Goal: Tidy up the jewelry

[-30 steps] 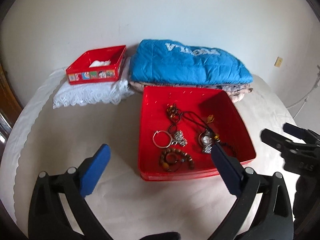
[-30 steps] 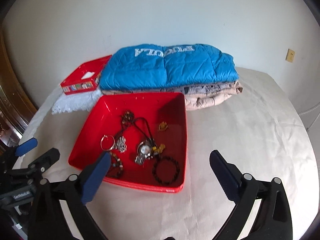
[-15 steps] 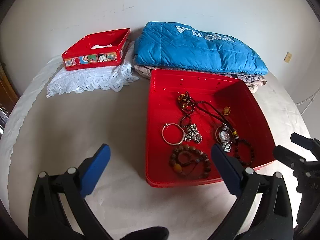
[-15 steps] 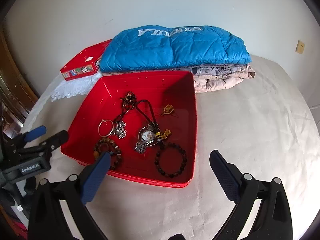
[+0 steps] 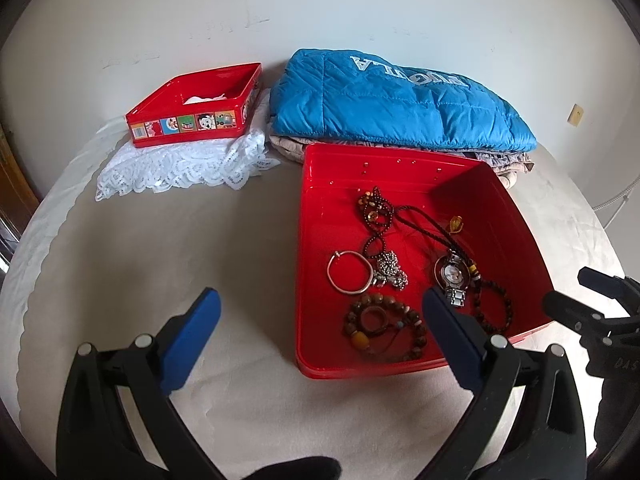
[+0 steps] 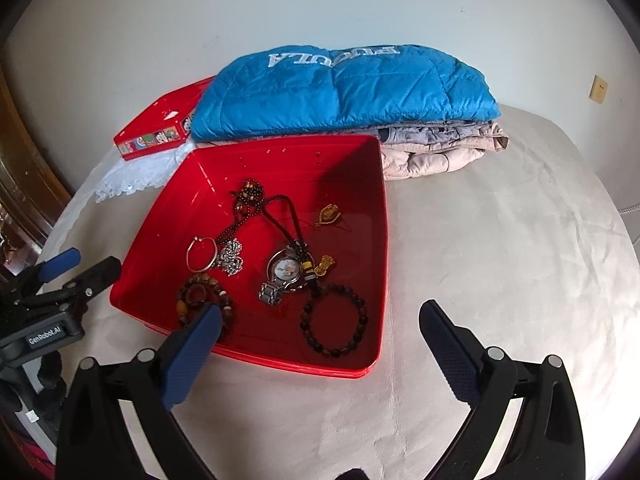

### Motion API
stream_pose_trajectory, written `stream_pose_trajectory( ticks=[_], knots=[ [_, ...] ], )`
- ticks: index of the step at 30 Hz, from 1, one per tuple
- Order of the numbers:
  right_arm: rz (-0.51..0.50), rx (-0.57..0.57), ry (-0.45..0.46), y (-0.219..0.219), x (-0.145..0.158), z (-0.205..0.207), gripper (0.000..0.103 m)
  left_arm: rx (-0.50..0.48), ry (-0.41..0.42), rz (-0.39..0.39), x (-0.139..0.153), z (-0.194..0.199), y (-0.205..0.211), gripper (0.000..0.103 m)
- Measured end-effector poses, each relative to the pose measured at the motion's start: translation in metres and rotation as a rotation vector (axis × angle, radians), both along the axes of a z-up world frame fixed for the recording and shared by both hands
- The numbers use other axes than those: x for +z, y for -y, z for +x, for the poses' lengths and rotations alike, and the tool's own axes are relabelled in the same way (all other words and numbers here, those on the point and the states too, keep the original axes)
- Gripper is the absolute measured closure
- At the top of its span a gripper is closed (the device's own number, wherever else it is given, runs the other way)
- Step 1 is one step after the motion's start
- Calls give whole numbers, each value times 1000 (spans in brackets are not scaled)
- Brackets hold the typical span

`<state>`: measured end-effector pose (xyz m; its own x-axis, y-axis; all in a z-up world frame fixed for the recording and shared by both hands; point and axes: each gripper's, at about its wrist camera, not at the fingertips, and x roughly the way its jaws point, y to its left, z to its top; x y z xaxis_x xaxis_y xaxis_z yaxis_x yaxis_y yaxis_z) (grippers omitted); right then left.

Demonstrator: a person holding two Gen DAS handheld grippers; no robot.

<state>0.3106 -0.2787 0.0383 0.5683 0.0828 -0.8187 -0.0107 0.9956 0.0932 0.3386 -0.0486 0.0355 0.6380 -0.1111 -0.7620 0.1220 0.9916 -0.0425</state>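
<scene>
While loose in red tray (image 6: 382, 240) | bead bracelets (image 6: 335, 320), watch (image 6: 285, 270), tangled necklaces (image 6: 256, 208)

A plain white wall (image 6: 320, 8) rises behind a beige-covered bed (image 6: 500, 260) in soft daylight.

Bed (image 6: 500, 248) bearing tray (image 6: 382, 240), clothes (image 6: 436, 152), lace (image 5: 180, 168)

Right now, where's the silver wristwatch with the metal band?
The silver wristwatch lies inside the big red plastic tray, near its middle in the right wrist view, just above the dark beaded bracelet and right of the silver bangle.
</scene>
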Motion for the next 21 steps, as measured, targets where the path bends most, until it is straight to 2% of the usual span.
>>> stream_pose_trajectory(
  ticks=[13, 21],
  knots=[
    [41, -5, -23, -1, -7, 4, 4, 4, -10, 11, -5, 4, 0, 3],
    [32, 7, -20, -4, -7, 5, 4, 2, -14, 16, -9, 7, 0, 3]
  ],
)
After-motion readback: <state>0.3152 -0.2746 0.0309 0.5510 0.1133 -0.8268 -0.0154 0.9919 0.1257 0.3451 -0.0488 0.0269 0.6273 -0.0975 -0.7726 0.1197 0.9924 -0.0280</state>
